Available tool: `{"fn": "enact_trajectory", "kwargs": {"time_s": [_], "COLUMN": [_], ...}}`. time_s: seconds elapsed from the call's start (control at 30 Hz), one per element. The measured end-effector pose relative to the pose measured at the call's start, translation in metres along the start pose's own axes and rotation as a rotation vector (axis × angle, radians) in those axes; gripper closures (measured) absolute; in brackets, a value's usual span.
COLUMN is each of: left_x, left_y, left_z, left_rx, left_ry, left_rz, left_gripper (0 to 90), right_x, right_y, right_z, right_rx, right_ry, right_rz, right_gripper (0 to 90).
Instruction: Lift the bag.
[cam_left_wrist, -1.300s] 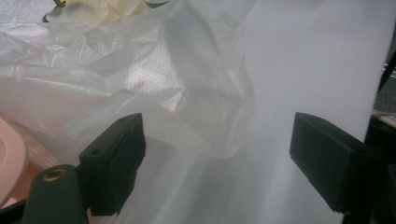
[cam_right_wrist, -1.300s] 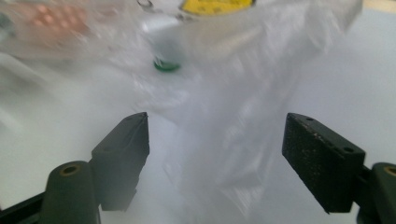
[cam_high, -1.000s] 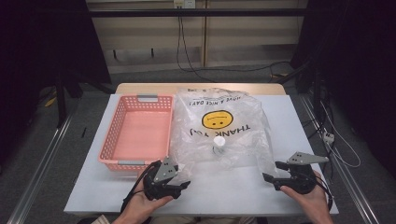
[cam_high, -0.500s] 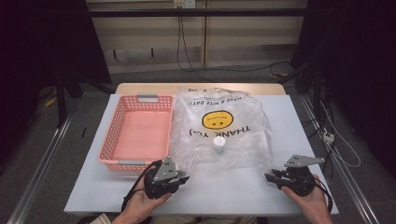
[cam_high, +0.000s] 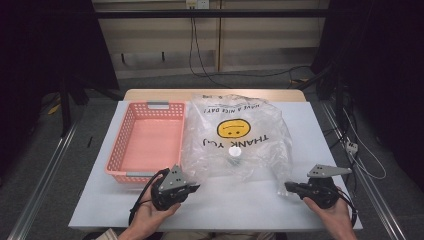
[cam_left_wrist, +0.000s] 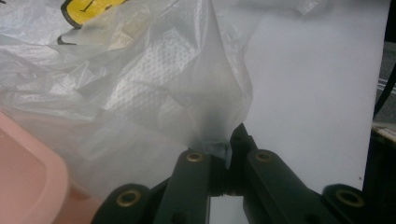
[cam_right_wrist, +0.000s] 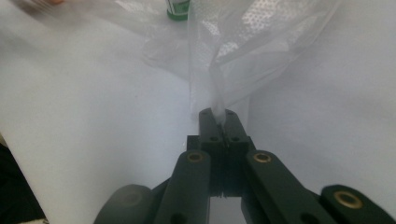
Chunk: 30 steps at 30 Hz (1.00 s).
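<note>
A clear plastic bag (cam_high: 237, 137) with a yellow smiley face and "THANK YOU" print lies on the white table (cam_high: 240, 200). Inside it a small bottle with a white cap (cam_high: 234, 151) shows; its green base (cam_right_wrist: 178, 10) appears in the right gripper view. My left gripper (cam_high: 192, 188) has just closed and is shut on the bag's near left corner (cam_left_wrist: 219, 140). My right gripper (cam_high: 289, 187) has just closed too, pinching the bag's near right edge (cam_right_wrist: 217, 109).
A pink plastic basket (cam_high: 145, 145) stands left of the bag, its near rim close to my left gripper. Cables hang off the table's right side (cam_high: 350, 145). Bare table lies between the two grippers.
Both grippers' jaws have closed on the bag's near corners. The hands have stayed in place and the bag has hardly shifted.
</note>
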<state>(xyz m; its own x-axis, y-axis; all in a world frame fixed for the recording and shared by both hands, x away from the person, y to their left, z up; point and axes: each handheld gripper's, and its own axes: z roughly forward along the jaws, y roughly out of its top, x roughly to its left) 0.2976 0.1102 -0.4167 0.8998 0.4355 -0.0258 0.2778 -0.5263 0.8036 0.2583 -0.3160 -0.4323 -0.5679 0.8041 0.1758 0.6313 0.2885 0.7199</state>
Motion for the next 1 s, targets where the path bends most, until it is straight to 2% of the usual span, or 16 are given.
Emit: {"fn": "enact_trajectory", "kwargs": {"time_s": [0.23, 0.27, 0.3, 0.57, 0.83, 0.93, 1.0], "left_x": [0.004, 0.005, 0.005, 0.013, 0.018, 0.024, 0.026], "left_y": [0.012, 0.014, 0.015, 0.026, 0.037, 0.047, 0.053], "left_z": [-0.008, -0.009, -0.009, -0.016, -0.02, -0.025, -0.027], "left_rx": [-0.054, -0.049, -0.063, -0.095, -0.12, -0.138, -0.155], "left_ry": [0.007, 0.013, 0.01, 0.02, 0.031, 0.045, 0.044], "left_rz": [0.005, 0.015, 0.005, 0.0, -0.002, 0.011, 0.003], "left_gripper": [90.0, 90.0, 90.0, 90.0, 90.0, 90.0, 90.0], "right_x": [-0.003, -0.003, -0.004, -0.005, -0.006, -0.006, -0.007], "right_y": [0.01, 0.012, 0.014, 0.031, 0.052, 0.059, 0.063], "right_z": [-0.006, -0.006, -0.007, -0.014, -0.019, -0.021, -0.023], "right_rx": [-0.071, -0.08, -0.088, -0.151, -0.205, -0.226, -0.237], "right_ry": [0.027, 0.028, 0.032, 0.051, 0.052, 0.053, 0.047], "right_rz": [0.017, 0.022, 0.021, 0.02, 0.004, 0.001, -0.001], "right_gripper": [90.0, 90.0, 90.0, 90.0, 90.0, 90.0, 90.0]}}
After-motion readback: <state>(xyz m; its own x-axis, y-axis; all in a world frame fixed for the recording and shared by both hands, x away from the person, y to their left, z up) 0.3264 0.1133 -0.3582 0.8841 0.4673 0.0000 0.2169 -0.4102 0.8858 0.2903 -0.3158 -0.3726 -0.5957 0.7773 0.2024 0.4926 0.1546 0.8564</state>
